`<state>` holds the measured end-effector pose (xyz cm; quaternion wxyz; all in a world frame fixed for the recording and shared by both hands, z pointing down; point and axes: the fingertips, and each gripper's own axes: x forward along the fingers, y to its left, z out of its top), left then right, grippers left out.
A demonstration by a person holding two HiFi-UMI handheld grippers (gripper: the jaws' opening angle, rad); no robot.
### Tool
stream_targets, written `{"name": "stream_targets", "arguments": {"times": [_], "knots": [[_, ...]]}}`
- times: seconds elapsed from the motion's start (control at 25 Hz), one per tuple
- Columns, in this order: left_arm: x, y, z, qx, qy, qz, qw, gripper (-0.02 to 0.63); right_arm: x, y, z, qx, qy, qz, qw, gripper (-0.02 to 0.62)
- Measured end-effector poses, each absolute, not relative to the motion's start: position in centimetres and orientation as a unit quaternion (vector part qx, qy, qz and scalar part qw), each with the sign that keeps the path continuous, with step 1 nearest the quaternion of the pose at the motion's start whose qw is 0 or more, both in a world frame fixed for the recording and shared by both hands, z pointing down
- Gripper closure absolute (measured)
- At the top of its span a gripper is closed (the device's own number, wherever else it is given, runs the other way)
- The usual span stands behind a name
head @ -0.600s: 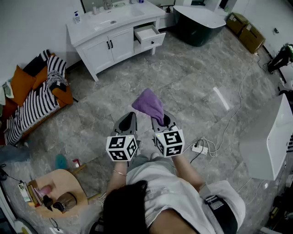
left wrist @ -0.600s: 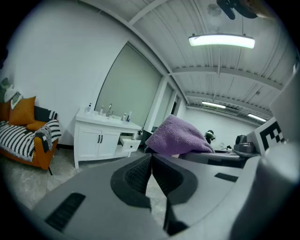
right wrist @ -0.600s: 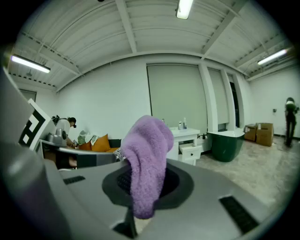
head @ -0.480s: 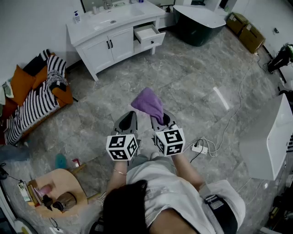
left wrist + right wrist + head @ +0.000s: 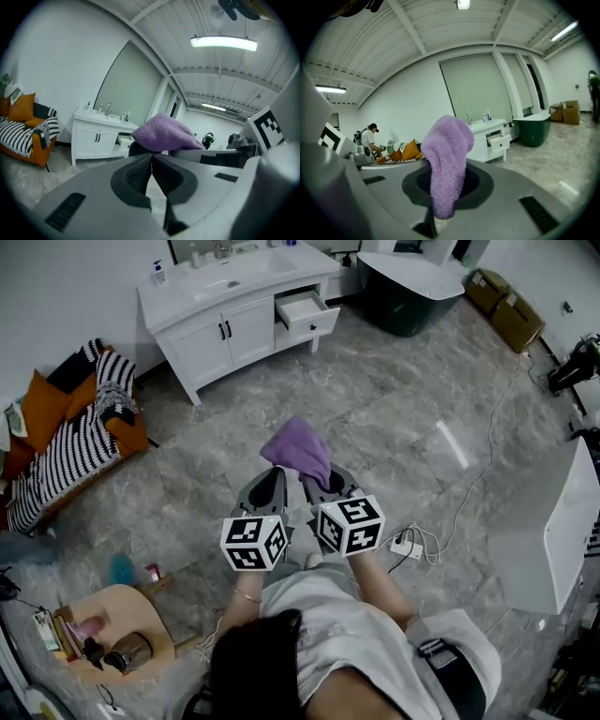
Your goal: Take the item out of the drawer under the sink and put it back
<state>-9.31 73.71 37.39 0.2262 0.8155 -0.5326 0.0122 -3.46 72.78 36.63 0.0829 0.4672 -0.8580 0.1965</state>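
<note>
**Purple cloth out of drawer, clamped in right tongs**

- Drawer (image 5: pixel 306 311): pulled out on the right side of the white vanity (image 5: pixel 217 334), beside its 2 shut doors. The inside reads plain white from the head view, and it is too far off to say whether anything lies in it.
- Sink basin (image 5: pixel 221 281) is set in the vanity top, with a few small bottles (image 5: pixel 157 276) near the back edge.
- Purple cloth (image 5: pixel 300 450): well away from the drawer, out over the floor in front of the person. The right gripper (image 5: pixel 323 486) has its jaws pinched on it. The cloth bunches above the pads and its tail hangs down through them.
- Left gripper (image 5: pixel 151 161): jaws together with nothing between them, just beside the right one, both pointing slightly down toward the vanity.
- Grey tiled floor (image 5: pixel 375 399) lies between the grippers and the vanity.
- Around: dark green tub (image 5: pixel 409 285) right of the vanity, 2 cardboard boxes (image 5: pixel 502 304) beyond it, and a sofa (image 5: pixel 73 442) with a striped throw and orange cushions at left.
- Also a round wooden table (image 5: pixel 120 626) holding small items near left, and a power strip (image 5: pixel 407 546) with its cable on the floor at right.
</note>
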Motion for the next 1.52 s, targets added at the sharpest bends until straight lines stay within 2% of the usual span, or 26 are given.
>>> {"name": "stream_targets", "arguments": {"times": [0.32,0.92,1.52], "knots": [[-9.8,72.2,38.1,0.807,-0.535,0.021,0.25,0.6,-3.7,71.6,37.6,0.486,-0.842,0.212,0.098,0.546],[-13.8,67.9,37.9,0.82,-0.508,0.025,0.263,0.601,-8.3,68.1,37.5,0.522,-0.823,0.199,0.103,0.546],[-12.6,63.5,39.0,0.82,-0.507,0.041,0.262,0.601,-7.3,64.0,38.4,0.527,-0.819,0.202,0.104,0.546]]}}
